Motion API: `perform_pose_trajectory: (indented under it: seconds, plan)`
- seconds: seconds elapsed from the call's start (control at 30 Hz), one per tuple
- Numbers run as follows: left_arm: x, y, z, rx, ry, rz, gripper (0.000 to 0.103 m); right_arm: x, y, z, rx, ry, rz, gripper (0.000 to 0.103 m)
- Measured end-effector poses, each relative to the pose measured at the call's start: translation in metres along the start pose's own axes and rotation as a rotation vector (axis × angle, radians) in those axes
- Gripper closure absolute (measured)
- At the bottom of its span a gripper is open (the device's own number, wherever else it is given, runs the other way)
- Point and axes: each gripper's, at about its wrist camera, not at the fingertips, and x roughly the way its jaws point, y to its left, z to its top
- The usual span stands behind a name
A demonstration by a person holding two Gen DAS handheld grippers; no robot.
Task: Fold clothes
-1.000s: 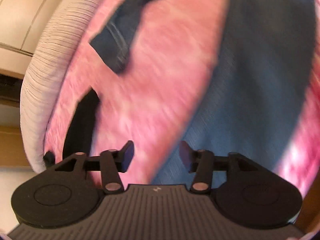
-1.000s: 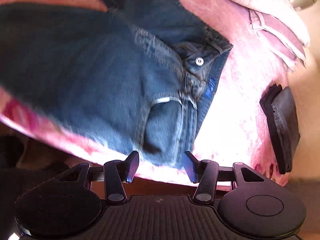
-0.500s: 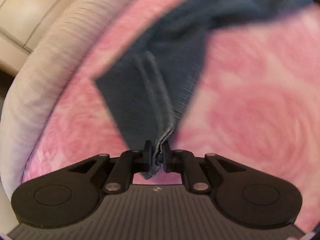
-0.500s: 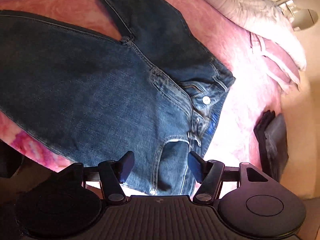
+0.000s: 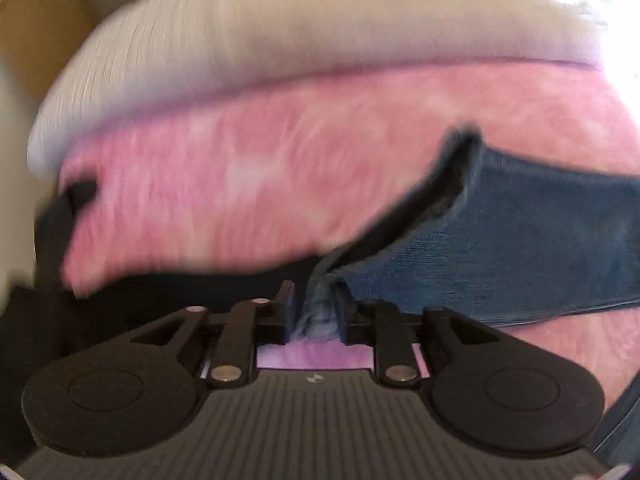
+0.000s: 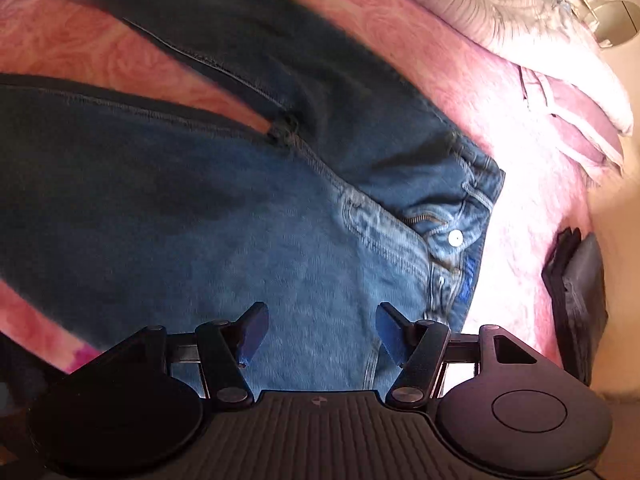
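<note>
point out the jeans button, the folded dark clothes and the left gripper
jeans button (image 6: 455, 237), right wrist view, its face.
folded dark clothes (image 6: 582, 300), right wrist view, top layer.
left gripper (image 5: 316, 314), left wrist view, between fingertips.

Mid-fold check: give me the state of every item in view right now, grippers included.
Left gripper: shut on the jeans' hem.
Right gripper: open, over the jeans.
Jeans: spread on the pink blanket, buttoned, one leg lifted.
Dark garment: folded, at the blanket's edge.
White duvet: bunched beyond the blanket.

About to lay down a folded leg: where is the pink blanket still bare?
Bare pink blanket shows between the jeans waistband and the dark folded garment, and between the spread legs. The near side is crowded with denim under the right gripper.
</note>
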Motion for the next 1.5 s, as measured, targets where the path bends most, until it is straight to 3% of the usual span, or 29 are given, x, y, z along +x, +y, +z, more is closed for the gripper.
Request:
perform_pose_trajectory:
  seconds: [0.1, 0.17, 0.33, 0.5, 0.57, 0.67, 0.73, 0.9, 1.03, 1.17, 1.23, 1.3, 1.37, 1.4, 1.43, 1.5]
  plan:
    - [0.003, 0.012, -0.017, -0.070, 0.021, 0.044, 0.073, -0.002, -0.007, 0.001, 0.003, -0.013, -0.007, 0.039]
    - [-0.003, 0.007, -0.024, -0.045, 0.002, 0.051, 0.068, -0.002, -0.014, -0.002, 0.021, -0.012, -0.017, 0.039]
    - [-0.021, -0.057, -0.029, 0.068, -0.049, -0.007, 0.058, 0.007, -0.048, -0.018, 0.152, 0.005, -0.019, 0.038]
    - [-0.032, -0.149, -0.030, 0.215, -0.069, -0.085, 0.055, 0.028, -0.102, -0.031, 0.332, -0.002, 0.020, 0.038]
    - [-0.035, -0.185, -0.032, 0.264, -0.061, -0.107, 0.048, 0.041, -0.126, -0.033, 0.374, -0.017, 0.052, 0.038]
    - [-0.039, -0.212, -0.039, 0.322, -0.040, -0.068, 0.046, 0.058, -0.160, -0.031, 0.385, -0.050, 0.096, 0.037]
    - [-0.041, -0.224, -0.043, 0.355, -0.026, -0.031, 0.046, 0.058, -0.158, -0.018, 0.349, -0.075, 0.114, 0.037]
    - [-0.028, -0.171, -0.047, 0.355, 0.023, 0.091, 0.047, 0.056, -0.149, 0.016, 0.258, -0.137, 0.159, 0.037]
    - [0.009, -0.093, -0.037, 0.333, 0.078, 0.117, 0.047, 0.055, -0.142, 0.043, 0.185, -0.186, 0.194, 0.037]
    - [0.070, -0.029, -0.022, 0.400, 0.189, 0.090, 0.047, 0.051, -0.082, 0.065, 0.149, -0.161, 0.190, 0.037]
    - [0.088, -0.008, -0.011, 0.432, 0.185, 0.075, 0.050, 0.050, -0.052, 0.072, 0.125, -0.141, 0.183, 0.037]
    - [0.105, 0.014, 0.001, 0.463, 0.176, 0.059, 0.061, 0.049, -0.023, 0.079, 0.098, -0.120, 0.176, 0.037]
    - [0.099, 0.044, 0.034, 0.343, 0.015, 0.148, 0.070, 0.046, -0.002, 0.086, 0.073, -0.108, 0.172, 0.037]
    - [0.088, 0.062, 0.050, 0.229, -0.079, 0.211, 0.068, 0.042, 0.007, 0.090, 0.062, -0.108, 0.171, 0.037]
    - [0.077, 0.081, 0.065, 0.110, -0.174, 0.275, 0.056, 0.036, 0.014, 0.092, 0.043, -0.119, 0.164, 0.037]
    - [0.063, 0.110, 0.084, -0.070, -0.249, 0.357, 0.052, 0.027, 0.024, 0.095, 0.007, -0.135, 0.145, 0.037]
